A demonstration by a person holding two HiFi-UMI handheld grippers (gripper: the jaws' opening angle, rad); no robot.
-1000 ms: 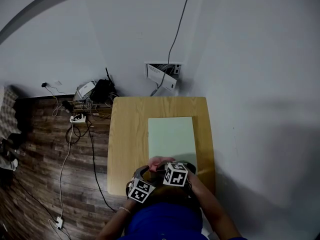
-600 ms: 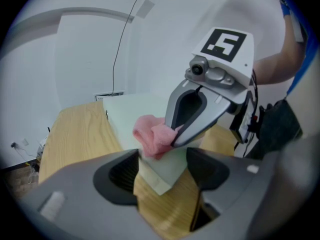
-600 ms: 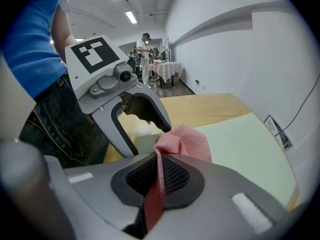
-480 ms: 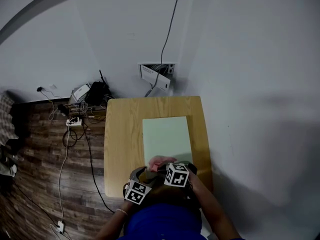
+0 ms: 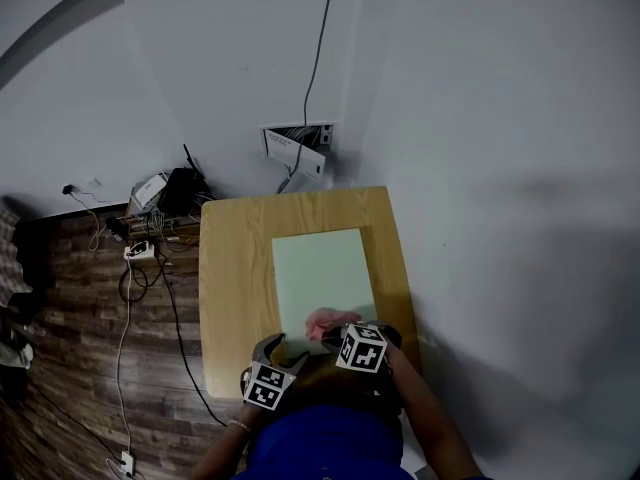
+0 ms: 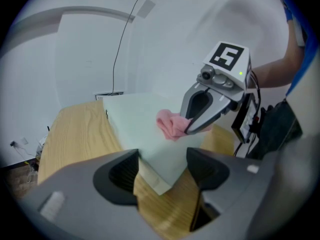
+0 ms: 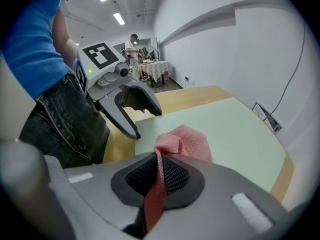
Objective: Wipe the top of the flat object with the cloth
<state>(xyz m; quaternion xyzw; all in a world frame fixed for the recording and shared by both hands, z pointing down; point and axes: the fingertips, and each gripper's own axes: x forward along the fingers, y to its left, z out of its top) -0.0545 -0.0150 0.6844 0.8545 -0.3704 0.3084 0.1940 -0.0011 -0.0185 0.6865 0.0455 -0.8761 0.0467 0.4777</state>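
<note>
Clamping the pink cloth (image 7: pixel 186 140), the right gripper (image 7: pixel 159 156) holds it on the pale green board's (image 7: pixel 235 134) near end. The left gripper (image 6: pixel 162 165), jaws apart, straddles its corner. The wipe likely needs a sweep toward the far end next.

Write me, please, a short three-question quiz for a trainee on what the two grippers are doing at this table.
1. True or false: the right gripper is shut on the pink cloth.
2. Multiple choice: what stands between the open jaws of the left gripper?
A. the near corner of the green board
B. the pink cloth
C. a cable
3. Fill the gap: the green board lies flat on a ___ table.

Key: 1 true; 2 A; 3 wooden.
</note>
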